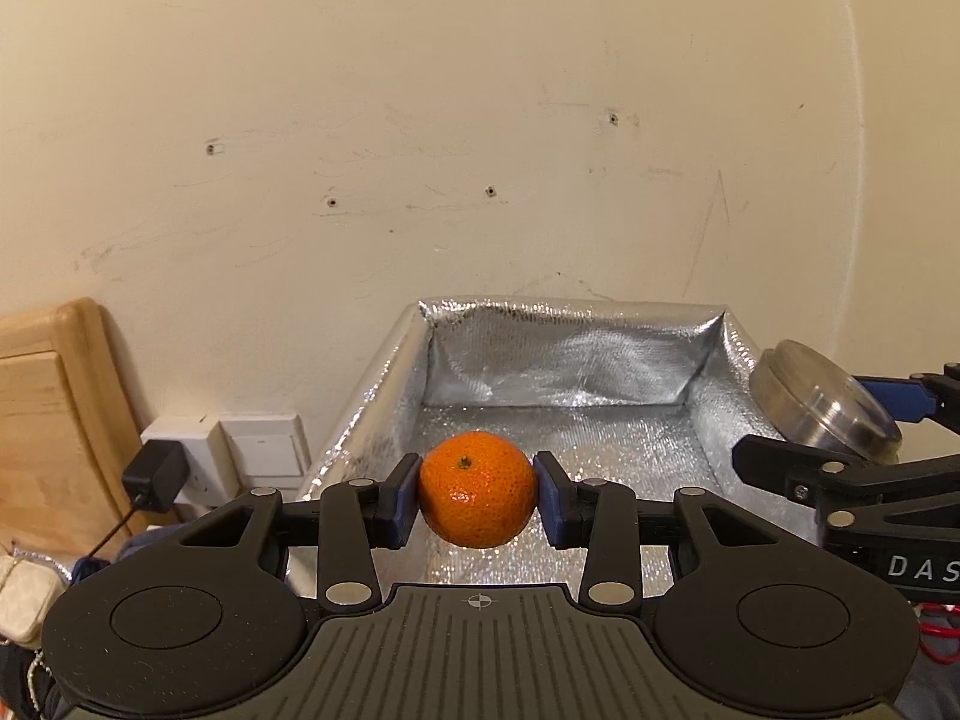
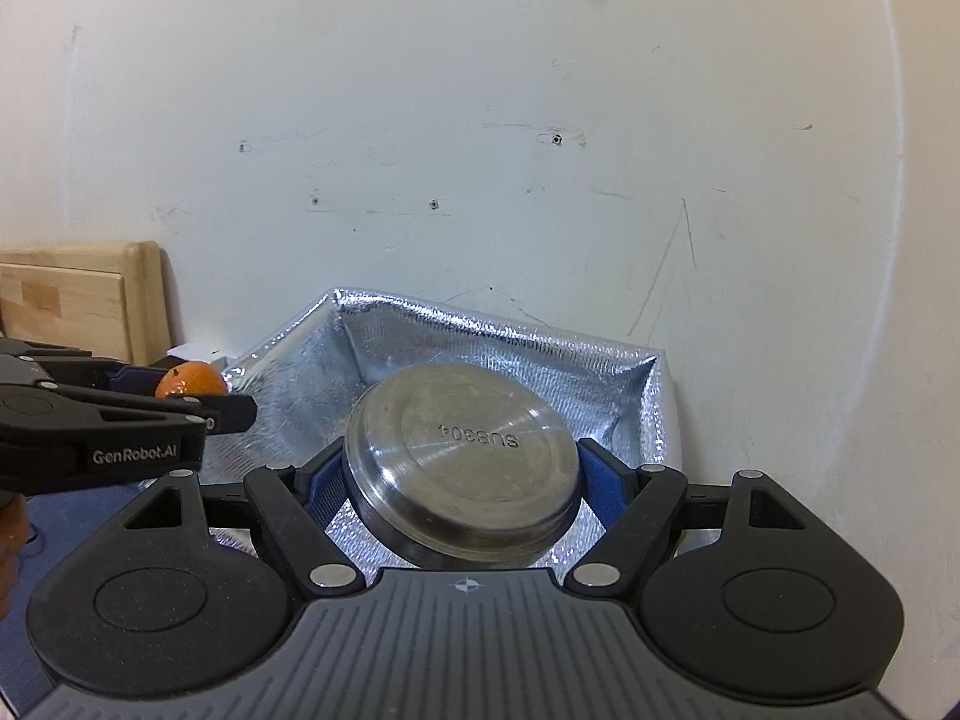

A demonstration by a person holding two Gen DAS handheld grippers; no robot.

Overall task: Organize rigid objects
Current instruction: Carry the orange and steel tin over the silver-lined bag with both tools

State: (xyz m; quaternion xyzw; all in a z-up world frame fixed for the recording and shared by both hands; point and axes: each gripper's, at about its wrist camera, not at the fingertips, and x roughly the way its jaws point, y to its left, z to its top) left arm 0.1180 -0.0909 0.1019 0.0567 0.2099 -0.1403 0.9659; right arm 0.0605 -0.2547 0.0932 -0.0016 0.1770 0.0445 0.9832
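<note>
My left gripper point(image 1: 477, 489) is shut on an orange mandarin point(image 1: 477, 487), its blue pads pressing both sides, and holds it above the near edge of an open silver foil-lined box point(image 1: 564, 354). My right gripper point(image 2: 462, 480) is shut on a round steel tin point(image 2: 465, 468), bottom side toward the camera and stamped with letters, tilted over the same foil-lined box point(image 2: 456, 342). In the left wrist view the steel tin point(image 1: 822, 402) hangs at the box's right side. In the right wrist view the mandarin point(image 2: 192, 381) shows at the left.
A scuffed cream wall point(image 1: 480, 120) with small screw holes rises right behind the box. At the left stand a wooden board point(image 1: 54, 396), a wall socket with a black plug point(image 1: 156, 474) and a white switch point(image 1: 267, 447). Cloth and a small pouch point(image 1: 24, 600) lie at the lower left.
</note>
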